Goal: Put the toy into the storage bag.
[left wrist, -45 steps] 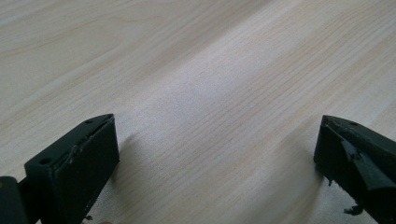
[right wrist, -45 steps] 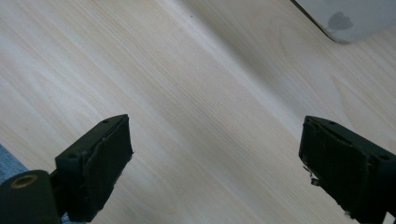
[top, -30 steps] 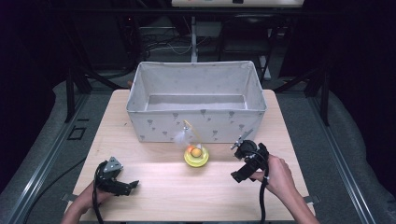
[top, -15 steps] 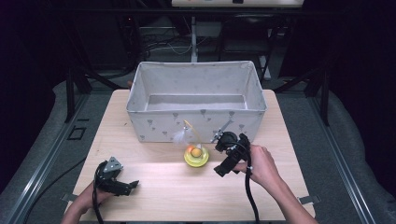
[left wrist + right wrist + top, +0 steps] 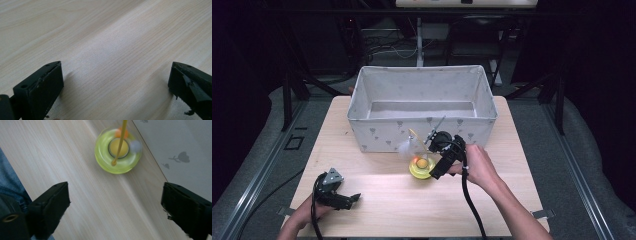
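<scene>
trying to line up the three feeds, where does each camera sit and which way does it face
High view: above the person's side, looking forward and down at the table, the fabric bin and the yellow toy; both forearms, left gripper and right gripper show.
Left gripper view: on the left gripper, facing bare tabletop; its two jaws, wide apart.
Right gripper view: on the right gripper, facing down at the yellow toy beside the fabric bin; its jaws, apart.
Shared: high and right gripper views both show toy and bin.

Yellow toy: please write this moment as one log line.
right gripper: open, beside toy, not touching | toy: on table, before bin | left gripper: open, empty
</scene>
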`<state>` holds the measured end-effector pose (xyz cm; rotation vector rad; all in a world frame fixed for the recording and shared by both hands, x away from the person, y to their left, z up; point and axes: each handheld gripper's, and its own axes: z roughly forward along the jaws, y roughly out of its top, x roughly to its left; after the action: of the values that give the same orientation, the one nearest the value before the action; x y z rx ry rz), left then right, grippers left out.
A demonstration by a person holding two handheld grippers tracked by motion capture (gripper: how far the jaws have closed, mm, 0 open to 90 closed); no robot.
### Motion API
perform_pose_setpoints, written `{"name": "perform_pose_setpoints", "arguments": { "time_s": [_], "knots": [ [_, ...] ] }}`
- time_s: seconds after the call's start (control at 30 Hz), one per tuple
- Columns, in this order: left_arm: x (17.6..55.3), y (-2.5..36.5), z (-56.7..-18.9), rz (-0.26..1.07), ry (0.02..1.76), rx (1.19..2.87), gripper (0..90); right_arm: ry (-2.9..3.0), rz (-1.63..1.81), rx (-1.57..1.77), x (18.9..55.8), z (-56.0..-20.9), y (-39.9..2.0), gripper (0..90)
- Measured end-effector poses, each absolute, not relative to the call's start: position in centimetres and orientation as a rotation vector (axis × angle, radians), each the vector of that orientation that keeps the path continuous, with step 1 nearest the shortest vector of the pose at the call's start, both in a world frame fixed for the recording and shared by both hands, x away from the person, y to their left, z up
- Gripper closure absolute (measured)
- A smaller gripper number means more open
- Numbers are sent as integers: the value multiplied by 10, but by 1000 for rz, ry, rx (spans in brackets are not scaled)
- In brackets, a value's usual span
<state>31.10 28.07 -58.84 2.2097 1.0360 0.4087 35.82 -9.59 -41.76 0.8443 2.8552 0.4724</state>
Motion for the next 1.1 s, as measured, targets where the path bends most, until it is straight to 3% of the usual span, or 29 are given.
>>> {"name": "perform_pose_setpoints", "arguments": {
  "time_s": [0.6,1.1],
  "knots": [
    [311,281,-588,408,1034,2210,0,2847,447,745,383,-400,-66,512],
    [311,281,-588,409,1033,2211,0,2878,377,712,390,-398,-51,737]
  ]
}}
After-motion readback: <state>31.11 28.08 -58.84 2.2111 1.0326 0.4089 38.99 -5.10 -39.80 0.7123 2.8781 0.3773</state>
